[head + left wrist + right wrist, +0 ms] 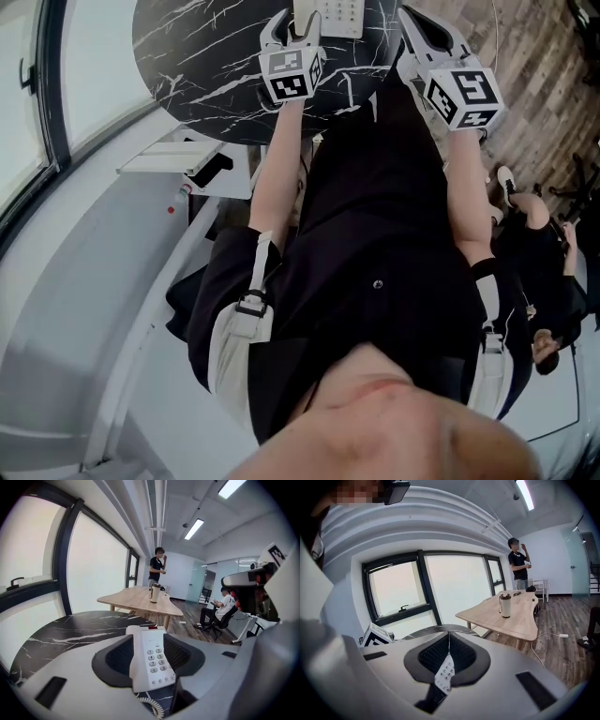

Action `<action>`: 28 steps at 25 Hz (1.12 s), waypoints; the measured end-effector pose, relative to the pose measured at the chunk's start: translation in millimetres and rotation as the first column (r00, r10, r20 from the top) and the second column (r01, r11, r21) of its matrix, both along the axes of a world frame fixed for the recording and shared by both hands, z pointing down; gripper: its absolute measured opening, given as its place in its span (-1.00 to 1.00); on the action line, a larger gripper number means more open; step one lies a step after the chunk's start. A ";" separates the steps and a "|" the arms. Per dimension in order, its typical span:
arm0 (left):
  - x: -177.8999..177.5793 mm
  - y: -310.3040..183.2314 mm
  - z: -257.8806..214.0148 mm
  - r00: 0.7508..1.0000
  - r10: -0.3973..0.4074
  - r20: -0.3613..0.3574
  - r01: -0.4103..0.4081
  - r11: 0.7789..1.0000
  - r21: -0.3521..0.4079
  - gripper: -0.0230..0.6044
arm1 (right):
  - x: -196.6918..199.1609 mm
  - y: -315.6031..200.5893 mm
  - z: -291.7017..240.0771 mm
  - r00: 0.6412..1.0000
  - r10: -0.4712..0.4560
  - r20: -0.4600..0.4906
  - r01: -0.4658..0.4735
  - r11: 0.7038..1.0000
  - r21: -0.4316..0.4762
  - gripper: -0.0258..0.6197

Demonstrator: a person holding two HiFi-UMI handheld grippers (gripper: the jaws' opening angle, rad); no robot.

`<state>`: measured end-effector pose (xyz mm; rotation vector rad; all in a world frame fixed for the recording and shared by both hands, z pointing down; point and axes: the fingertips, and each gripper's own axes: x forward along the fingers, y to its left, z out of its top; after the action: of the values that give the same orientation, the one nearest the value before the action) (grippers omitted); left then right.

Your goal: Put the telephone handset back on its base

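A white telephone base (157, 660) with a keypad stands on the round black marble table (70, 630). Its handset (133, 653) appears to lie along the base's left side, and the coiled cord (152, 706) hangs in front. My left gripper (145, 637) is open, with the telephone between its dark pads (115, 656); I see no contact. In the head view, the left gripper (292, 23) reaches to the telephone (333, 14) at the top edge. The right gripper (408, 19) hovers to its right. The right gripper (449, 637) has its tips together, with the keypad (444, 674) showing below them.
A wooden table (140, 601) with a metal tumbler (154, 592) stands beyond the marble one. A person (157, 569) stands behind it, and another (222, 609) sits on an office chair at the right. Large windows (33, 573) run along the left. The marble table's edge (216, 117) is near my body.
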<state>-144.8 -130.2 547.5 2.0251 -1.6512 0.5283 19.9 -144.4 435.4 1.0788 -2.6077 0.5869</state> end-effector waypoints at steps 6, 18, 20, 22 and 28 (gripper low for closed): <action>8.1 9.1 -50.4 1.000 0.025 -0.012 -0.023 0.995 0.100 -0.30 | 2.0 10.9 -19.1 1.000 0.016 0.026 -0.017 0.999 0.047 -0.83; 25.7 20.5 -140.9 0.995 0.089 -0.043 -0.073 0.958 0.278 -0.60 | 11.1 14.5 -64.2 0.998 0.036 0.059 -0.045 0.988 0.149 -0.83; 25.2 21.4 -154.4 0.995 0.089 -0.044 -0.071 0.949 0.307 -0.72 | 12.7 15.0 -69.7 0.997 0.042 0.064 -0.052 0.986 0.162 -0.83; 24.2 24.1 -166.4 0.995 0.090 -0.048 -0.069 0.942 0.330 -0.77 | 12.7 16.9 -73.3 0.996 0.045 0.074 -0.057 0.984 0.167 -0.83; 23.8 34.5 -183.5 0.993 0.100 -0.056 -0.073 0.930 0.359 -0.85 | 8.0 27.4 -76.7 0.996 0.030 0.087 -0.045 0.983 0.179 -0.83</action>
<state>-121.0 -95.6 364.0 2.3528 -1.7169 0.1859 27.9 -117.0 358.6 1.1835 -2.7628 0.4179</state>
